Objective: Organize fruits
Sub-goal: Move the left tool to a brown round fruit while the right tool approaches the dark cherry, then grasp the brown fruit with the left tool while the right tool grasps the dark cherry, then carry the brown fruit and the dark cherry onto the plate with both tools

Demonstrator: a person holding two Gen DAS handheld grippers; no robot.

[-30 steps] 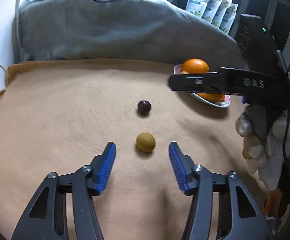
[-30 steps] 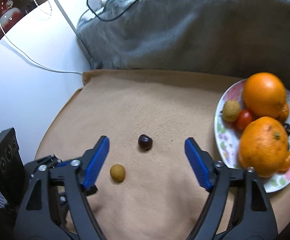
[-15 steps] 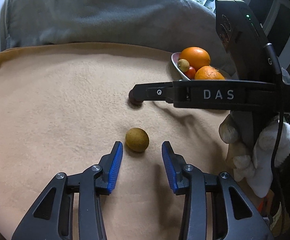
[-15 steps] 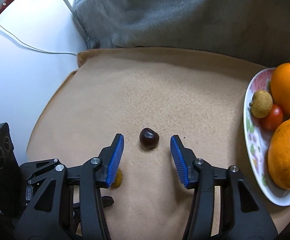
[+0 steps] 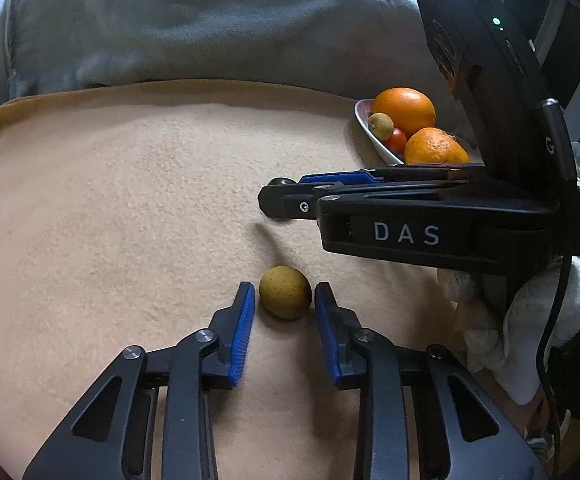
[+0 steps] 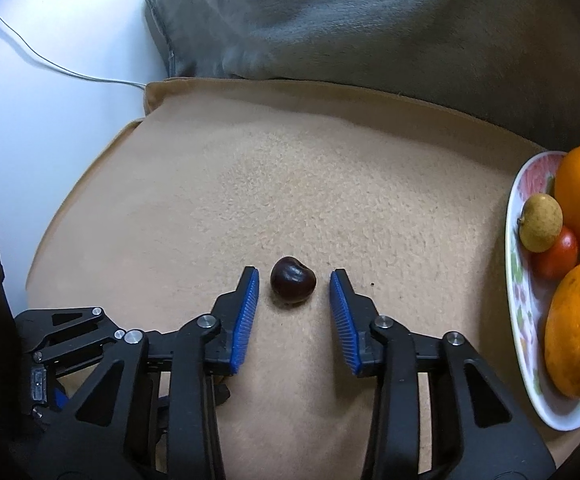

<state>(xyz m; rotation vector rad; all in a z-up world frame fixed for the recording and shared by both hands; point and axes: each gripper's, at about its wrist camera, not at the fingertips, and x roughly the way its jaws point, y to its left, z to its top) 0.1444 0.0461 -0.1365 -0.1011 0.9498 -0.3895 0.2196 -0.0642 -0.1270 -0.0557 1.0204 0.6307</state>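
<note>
Your left gripper sits low on the tan blanket, jaws parted around a small yellow-brown fruit. The right pad looks to be touching it; the left shows a thin gap. Your right gripper is likewise spread around a dark cherry, with clear space on both sides.

The flowered plate, already holding two oranges, a red fruit and another yellow-brown one, is your landmark. The cherry lies well to its left, and the yellow-brown fruit lies farther from the plate than the cherry.

Close each pair of jaws slowly and evenly, centred on the fruit. Both fruits are round and will likely roll on the soft nap, and the cherry bruises easily.

A grey blanket is heaped beyond the plate. A white surface with a thin cable lies off the tan blanket's left edge.
</note>
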